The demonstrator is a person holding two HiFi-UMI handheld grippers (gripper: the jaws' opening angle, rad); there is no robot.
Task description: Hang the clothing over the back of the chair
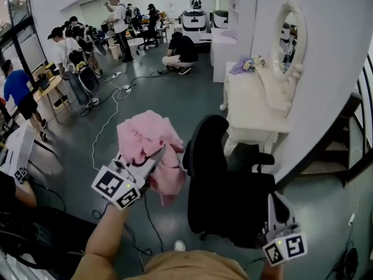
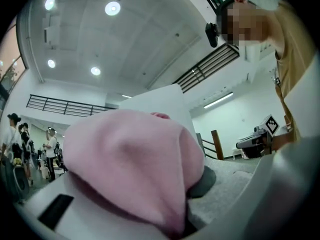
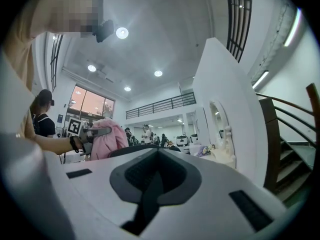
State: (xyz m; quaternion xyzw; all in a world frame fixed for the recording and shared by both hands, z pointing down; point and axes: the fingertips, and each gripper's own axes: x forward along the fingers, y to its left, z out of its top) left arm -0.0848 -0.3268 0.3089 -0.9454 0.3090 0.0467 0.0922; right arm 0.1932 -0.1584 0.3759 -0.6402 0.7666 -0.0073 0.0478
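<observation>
Angles the left forearm (image 1: 108, 238) up and rightward. Clamps the left gripper (image 1: 156, 157) on bunched pink clothing (image 1: 145, 134), aloft just left of the black chair (image 1: 215, 174), not yet over its back. Holds the right gripper (image 1: 274, 202) low by the chair's right side, jaws pressed together, empty.

Ornate white dressing table (image 1: 256, 114) with oval white-framed mirror (image 1: 288, 35) at right; thin white cable (image 1: 106, 123) snaking across grey floor (image 1: 175, 95); crouching person (image 1: 179, 50) beyond.
</observation>
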